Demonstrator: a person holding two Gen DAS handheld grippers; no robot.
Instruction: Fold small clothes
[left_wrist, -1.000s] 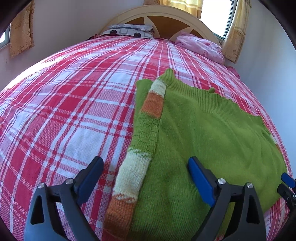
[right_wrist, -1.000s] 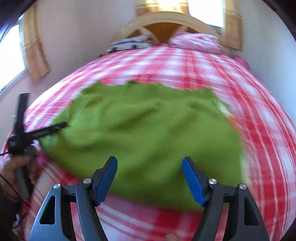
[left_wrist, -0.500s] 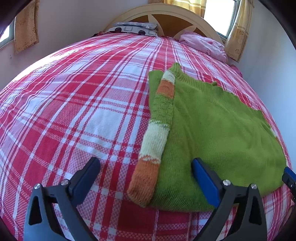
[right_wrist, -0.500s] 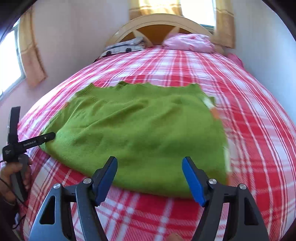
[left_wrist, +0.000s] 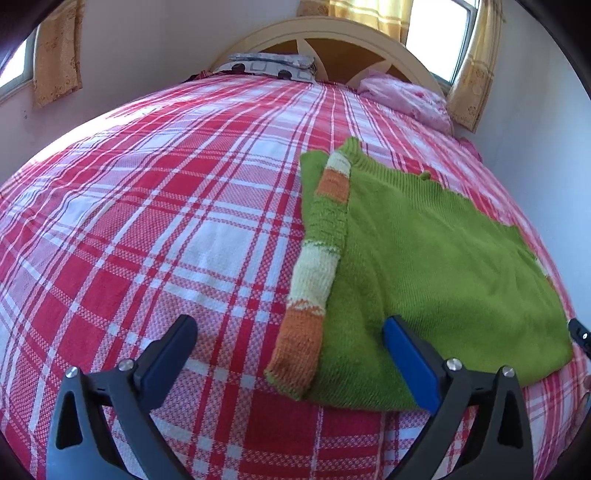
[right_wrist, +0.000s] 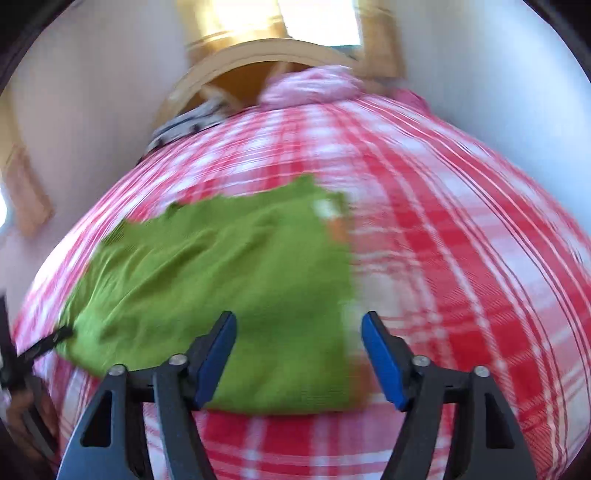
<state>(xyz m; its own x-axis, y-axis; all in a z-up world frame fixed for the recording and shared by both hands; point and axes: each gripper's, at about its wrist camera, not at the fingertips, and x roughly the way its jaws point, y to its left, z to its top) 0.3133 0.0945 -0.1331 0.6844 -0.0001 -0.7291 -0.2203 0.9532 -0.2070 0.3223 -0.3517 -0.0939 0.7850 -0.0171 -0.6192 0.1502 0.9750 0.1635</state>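
Note:
A small green knitted sweater (left_wrist: 436, 266) lies folded flat on the red and white plaid bed (left_wrist: 166, 229). Its striped sleeve (left_wrist: 317, 266), with orange, cream and green bands, lies along the sweater's left edge. My left gripper (left_wrist: 291, 354) is open and empty, just above the sweater's near left corner and sleeve cuff. In the right wrist view the sweater (right_wrist: 229, 273) looks blurred. My right gripper (right_wrist: 299, 350) is open and empty above the sweater's near right corner. The left gripper's tip (right_wrist: 44, 343) shows at the sweater's far left corner.
A wooden headboard (left_wrist: 332, 48) stands at the far end with a patterned pillow (left_wrist: 269, 66) and a pink bundle (left_wrist: 406, 96). Walls close the bed in on the left and right (left_wrist: 535, 129). Curtained windows are behind.
Both grippers stay open. The left one has pulled back from the sweater, then edged closer. The right one has swung to the right, so the sweater slid left in its view, now blurred.

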